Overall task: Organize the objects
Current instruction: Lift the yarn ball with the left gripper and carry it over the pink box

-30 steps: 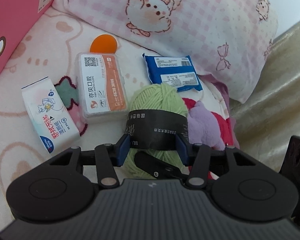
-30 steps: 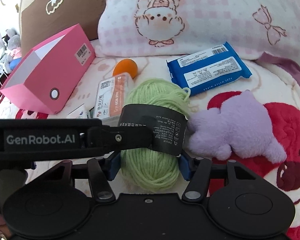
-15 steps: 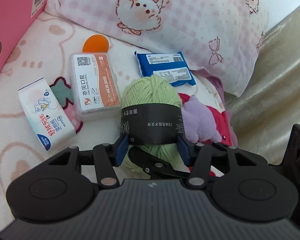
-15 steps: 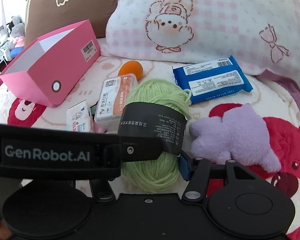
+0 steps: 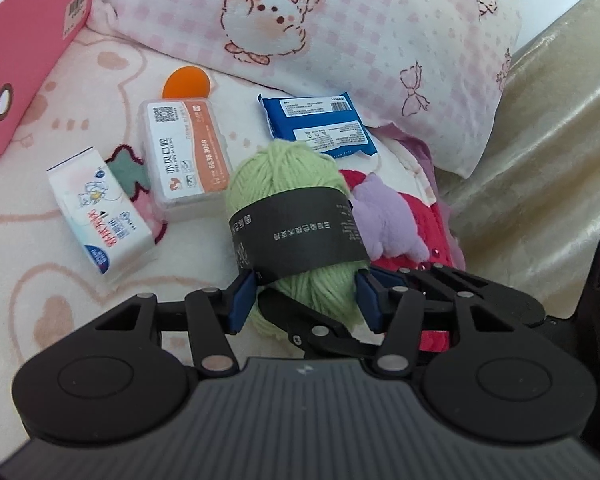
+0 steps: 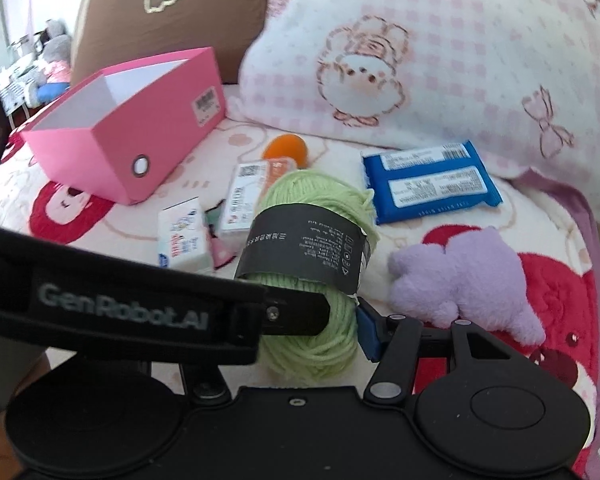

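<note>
A green yarn skein [image 5: 288, 184] with a black paper band sits gripped between the blue pads of both the left hand-held gripper [image 5: 304, 300] and the right hand-held gripper [image 6: 300, 332], each partly closed on it above the bed [image 5: 28, 264]. Far ahead-left of them, the pink box [image 6: 148, 136] stands open, showing only its white inside. Between lie a tissue pack [image 5: 100, 216] and a clear case [image 5: 184, 152].

Bed [image 6: 412, 208] wearing a pink cartoon blanket. Lying on it: pink box [image 6: 132, 128] far left, orange ball [image 6: 286, 148], clear card case [image 5: 184, 148], tissue pack [image 5: 100, 216], blue wipes pack [image 6: 428, 182], purple plush toy [image 6: 472, 276]. Checked pillow [image 6: 440, 52] resting along the back.
</note>
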A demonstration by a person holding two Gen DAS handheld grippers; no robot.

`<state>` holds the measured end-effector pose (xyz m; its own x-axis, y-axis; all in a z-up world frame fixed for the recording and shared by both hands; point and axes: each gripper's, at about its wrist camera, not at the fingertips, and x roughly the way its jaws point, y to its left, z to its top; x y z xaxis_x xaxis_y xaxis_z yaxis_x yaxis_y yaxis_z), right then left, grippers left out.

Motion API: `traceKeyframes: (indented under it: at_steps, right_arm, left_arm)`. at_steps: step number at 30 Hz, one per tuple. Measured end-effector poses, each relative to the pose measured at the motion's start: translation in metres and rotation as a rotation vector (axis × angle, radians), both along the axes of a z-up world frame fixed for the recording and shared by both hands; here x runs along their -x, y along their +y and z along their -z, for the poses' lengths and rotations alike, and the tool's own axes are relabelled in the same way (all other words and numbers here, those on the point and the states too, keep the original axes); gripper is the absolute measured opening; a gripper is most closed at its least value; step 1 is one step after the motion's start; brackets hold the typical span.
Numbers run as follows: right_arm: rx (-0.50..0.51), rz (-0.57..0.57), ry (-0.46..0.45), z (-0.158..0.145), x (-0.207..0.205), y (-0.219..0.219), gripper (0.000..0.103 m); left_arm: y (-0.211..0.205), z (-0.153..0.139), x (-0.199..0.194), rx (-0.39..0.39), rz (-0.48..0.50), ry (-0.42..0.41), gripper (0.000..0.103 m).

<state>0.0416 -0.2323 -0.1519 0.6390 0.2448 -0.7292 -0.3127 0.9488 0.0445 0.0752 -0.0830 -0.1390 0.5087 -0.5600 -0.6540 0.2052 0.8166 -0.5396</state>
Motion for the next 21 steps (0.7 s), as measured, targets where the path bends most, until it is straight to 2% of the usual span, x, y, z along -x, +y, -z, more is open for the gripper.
traceKeyframes:
  at_steps: [4,13,17,21]
  right_arm:
    - [0.048,-0.033,-0.029,-0.001,0.005,0.01,0.061]
    - [0.056,-0.056,-0.094,-0.016,0.025,0.015,0.061]
    - [0.078,-0.086,-0.119,-0.025,0.038,0.022,0.06]
    - [0.029,-0.093,-0.106,-0.037,0.043,0.024,0.06]
  left_arm:
    - [0.002,-0.003,0.003,-0.013,-0.005,0.004,0.052]
    - [0.01,-0.021,0.016,-0.019,-0.005,-0.003,0.052]
    - [0.01,-0.039,0.021,-0.078,0.05,0.013,0.052]
    - [0.018,-0.056,0.03,-0.107,0.066,0.012,0.052]
